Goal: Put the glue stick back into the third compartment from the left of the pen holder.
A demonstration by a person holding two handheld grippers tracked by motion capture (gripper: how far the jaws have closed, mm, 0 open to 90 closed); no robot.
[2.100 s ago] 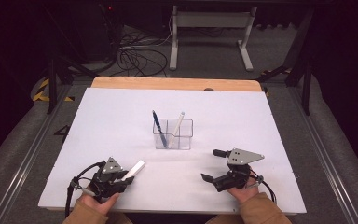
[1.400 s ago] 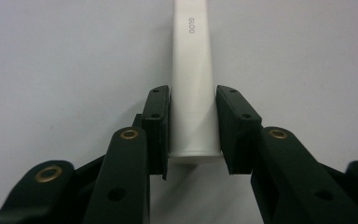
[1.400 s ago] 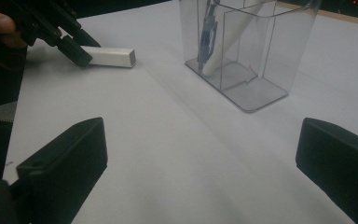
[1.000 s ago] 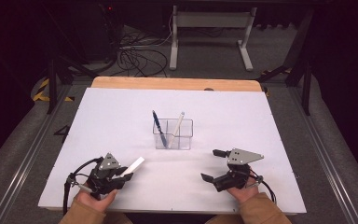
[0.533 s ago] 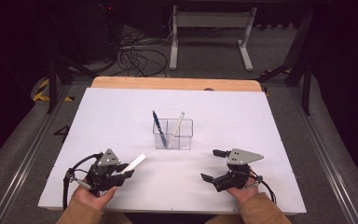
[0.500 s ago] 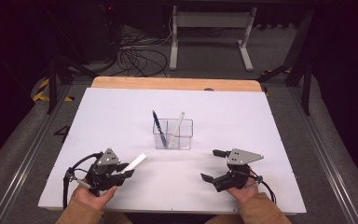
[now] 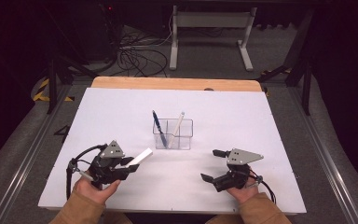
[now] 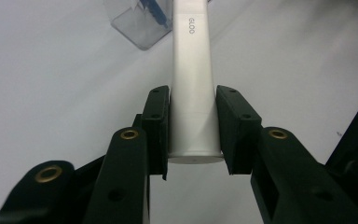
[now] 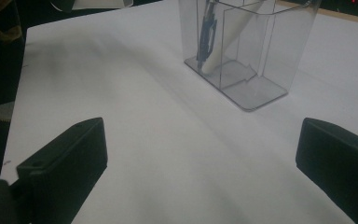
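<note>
My left gripper is shut on a white cylindrical marker, which sticks out ahead of the jaws and points up and right toward the holder. A clear plastic holder with compartments stands mid-table; a blue pen and a white pen lean inside it. My right gripper rests near the table's front right, open wide with nothing between its jaws, facing the holder.
The white table sheet has a wooden strip along its far edge. Cables and a metal stand lie on the floor beyond. Grey floor borders both sides.
The left gripper has lifted off the table with the white marker and shifted slightly forward. The right gripper has stayed still.
</note>
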